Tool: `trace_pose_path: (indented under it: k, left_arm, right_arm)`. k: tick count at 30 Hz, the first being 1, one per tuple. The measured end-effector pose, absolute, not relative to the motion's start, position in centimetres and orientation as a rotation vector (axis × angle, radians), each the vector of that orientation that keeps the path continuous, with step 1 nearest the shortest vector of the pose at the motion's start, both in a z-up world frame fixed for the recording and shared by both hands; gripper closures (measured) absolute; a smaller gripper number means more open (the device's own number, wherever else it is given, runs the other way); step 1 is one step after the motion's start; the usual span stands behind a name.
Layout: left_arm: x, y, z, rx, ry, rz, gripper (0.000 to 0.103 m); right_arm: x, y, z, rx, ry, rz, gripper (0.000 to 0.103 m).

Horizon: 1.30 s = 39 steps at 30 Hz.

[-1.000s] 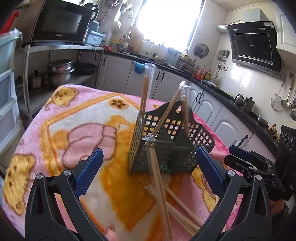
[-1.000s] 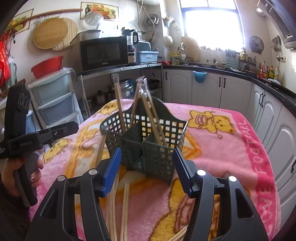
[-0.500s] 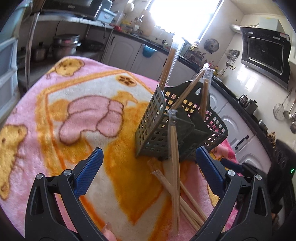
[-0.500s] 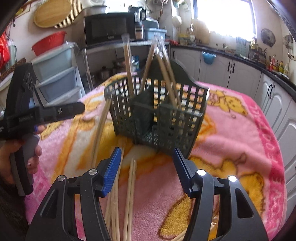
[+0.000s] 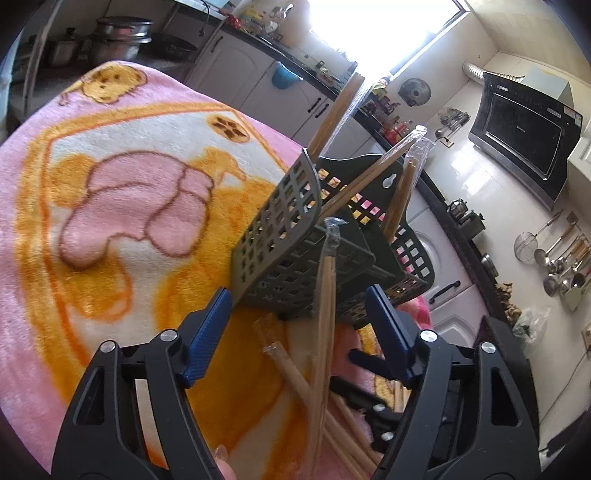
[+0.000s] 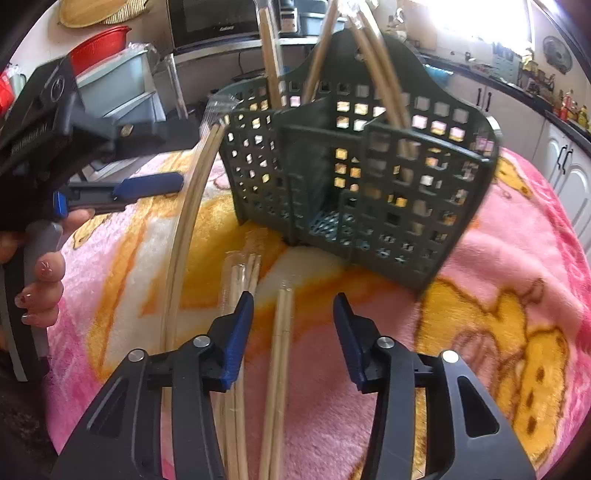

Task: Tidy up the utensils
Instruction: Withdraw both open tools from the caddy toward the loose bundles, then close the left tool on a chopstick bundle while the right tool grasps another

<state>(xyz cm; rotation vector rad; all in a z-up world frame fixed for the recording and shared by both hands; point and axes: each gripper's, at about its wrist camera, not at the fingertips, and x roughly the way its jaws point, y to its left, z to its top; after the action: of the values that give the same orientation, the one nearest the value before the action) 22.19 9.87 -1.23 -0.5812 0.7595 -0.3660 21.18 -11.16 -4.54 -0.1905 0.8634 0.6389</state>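
A dark green slotted utensil basket (image 5: 280,236) stands on the pink and orange blanket (image 5: 110,177) with several wrapped chopstick pairs upright in it. One wrapped pair (image 5: 327,295) leans against the basket's front. My left gripper (image 5: 299,321) straddles that pair without touching it, its jaws closing. More wrapped chopsticks (image 5: 291,369) lie flat on the blanket. In the right wrist view the basket (image 6: 369,177) is just ahead. My right gripper (image 6: 293,325) hovers low over a flat pair (image 6: 280,332), which lies between its closing jaws, and the pads are clear of it.
A hand (image 6: 40,288) holds the left gripper at the left edge of the right wrist view. Kitchen cabinets (image 5: 240,70), a counter, a range hood (image 5: 524,136) and hanging ladles surround the table. Storage drawers (image 6: 118,88) and a microwave (image 6: 218,18) stand behind the basket.
Both grippers have sunk toward the blanket and come nearer the basket. Their jaws have narrowed. The left view has rolled, so the basket now looks tilted.
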Motion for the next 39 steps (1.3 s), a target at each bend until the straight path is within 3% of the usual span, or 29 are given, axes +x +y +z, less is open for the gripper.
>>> trace_pose_path:
  k: [8,15,19,22,39]
  left_arm:
    - [23.8,8.7,-1.4,-0.607,0.797,-0.407,0.049]
    - [24.6,8.5,-2.1,-0.635,0.825,-0.403,0.074]
    - [24.8,8.8,-2.2,-0.648,0.824,-0.402,0.085]
    - [24.7,8.9,-1.9,-0.643,0.815,-0.407,0.091]
    - [21.5,9.5,1.7,-0.595,0.703,-0.422,0.100]
  right_arm:
    - [22.4,-9.8,-5.5,-0.190,0.908,0.647,0.072]
    - [23.5,-9.2,-6.5,-0.167,0.952,0.625,0.080]
    - [23.8,-9.6,-6.5,-0.151,0.950,0.617,0.092]
    - [24.1,-10.4,-6.0,-0.122,0.943,0.620,0.094]
    - [21.4,-14.5,-0.7,-0.031,0.808,0.666,0.096]
